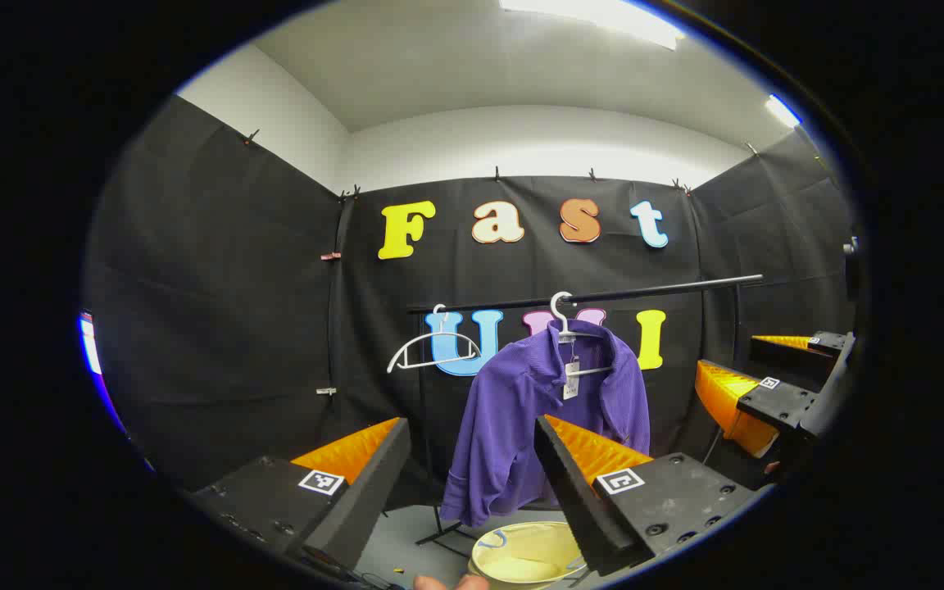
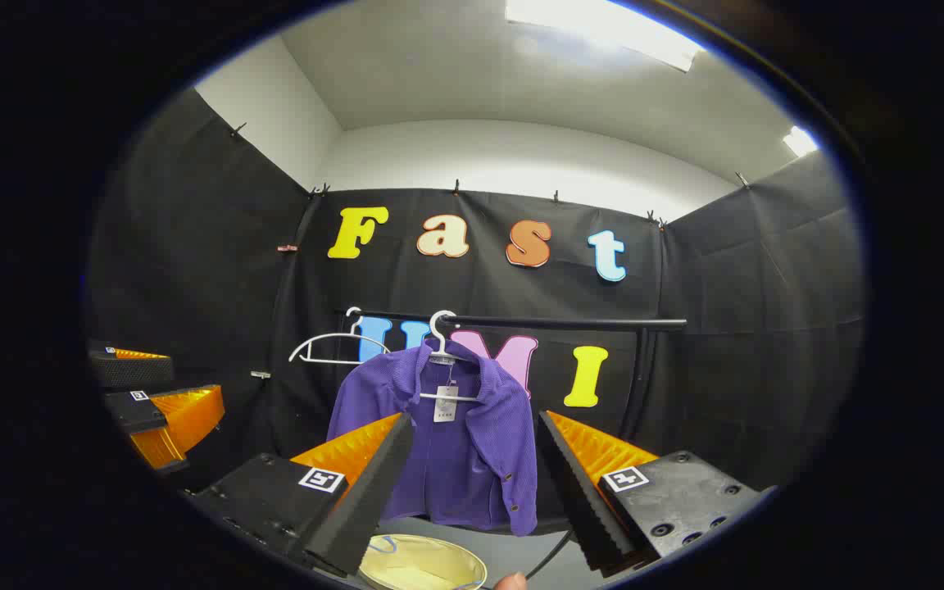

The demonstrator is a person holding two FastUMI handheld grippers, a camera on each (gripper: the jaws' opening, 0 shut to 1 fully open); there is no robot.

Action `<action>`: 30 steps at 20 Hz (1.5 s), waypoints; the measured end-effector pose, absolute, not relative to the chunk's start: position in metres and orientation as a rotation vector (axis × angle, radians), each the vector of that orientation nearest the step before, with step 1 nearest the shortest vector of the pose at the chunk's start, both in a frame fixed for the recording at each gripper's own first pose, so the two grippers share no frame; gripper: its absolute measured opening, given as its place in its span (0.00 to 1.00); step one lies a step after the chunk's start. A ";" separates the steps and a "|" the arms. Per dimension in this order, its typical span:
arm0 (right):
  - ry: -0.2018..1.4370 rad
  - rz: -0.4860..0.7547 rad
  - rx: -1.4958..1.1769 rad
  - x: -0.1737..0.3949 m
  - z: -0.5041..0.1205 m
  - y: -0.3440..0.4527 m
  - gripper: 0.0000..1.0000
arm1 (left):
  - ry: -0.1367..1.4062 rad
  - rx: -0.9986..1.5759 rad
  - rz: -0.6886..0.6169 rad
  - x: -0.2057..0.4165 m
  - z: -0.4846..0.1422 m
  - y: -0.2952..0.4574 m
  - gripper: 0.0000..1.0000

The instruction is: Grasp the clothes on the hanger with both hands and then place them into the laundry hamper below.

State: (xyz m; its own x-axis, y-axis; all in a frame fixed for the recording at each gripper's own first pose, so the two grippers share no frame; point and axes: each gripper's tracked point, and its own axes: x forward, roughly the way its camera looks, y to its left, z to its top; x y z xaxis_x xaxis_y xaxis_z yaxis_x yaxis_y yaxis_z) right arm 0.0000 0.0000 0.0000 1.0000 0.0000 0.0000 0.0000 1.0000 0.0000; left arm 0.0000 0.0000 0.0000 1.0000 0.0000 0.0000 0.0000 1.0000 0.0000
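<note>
Left gripper [image 1: 472, 459]: jaws spread wide, nothing between them; held back from the rail, short of the shirt; also seen at the left edge of the right gripper view [image 2: 156, 401], jaws apart, empty

Right gripper [image 2: 472, 459]: jaws spread wide, nothing held; short of the shirt; seen at the right edge of the left gripper view [image 1: 767, 385], jaws apart, empty

Purple shirt [image 2: 447, 442]: hangs on a white hanger [image 2: 442, 328] near the middle of the rail; front unbuttoned, white tag [image 2: 444, 403] dangling at the collar; untouched by either gripper; in the left gripper view [image 1: 533, 418] it sits between the fingers, farther off

Rail [image 2: 554, 323]: black bar across the back wall, on a black upright at its right end

Spare hanger [image 2: 333, 346]: white, bare, near the rail's left end, just beside the shirt

Laundry hamper [image 2: 423, 565]: pale yellow, round, open top; on the grey floor [image 1: 415, 541] below the shirt

Fingertip [image 2: 510, 581]: person's, at the bottom edge
</note>
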 end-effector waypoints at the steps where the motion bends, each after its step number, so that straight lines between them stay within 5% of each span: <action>1: 0.000 -0.002 0.000 0.000 0.000 -0.001 0.98 | 0.000 0.001 0.000 0.000 0.001 0.000 0.96; 20: -0.006 0.007 -0.008 0.011 -0.002 -0.002 0.98 | -0.013 0.021 -0.007 0.010 0.001 -0.007 0.94; 30: -0.024 -0.107 0.018 0.052 -0.003 -0.019 0.98 | -0.036 0.074 -0.186 0.081 -0.014 -0.043 0.95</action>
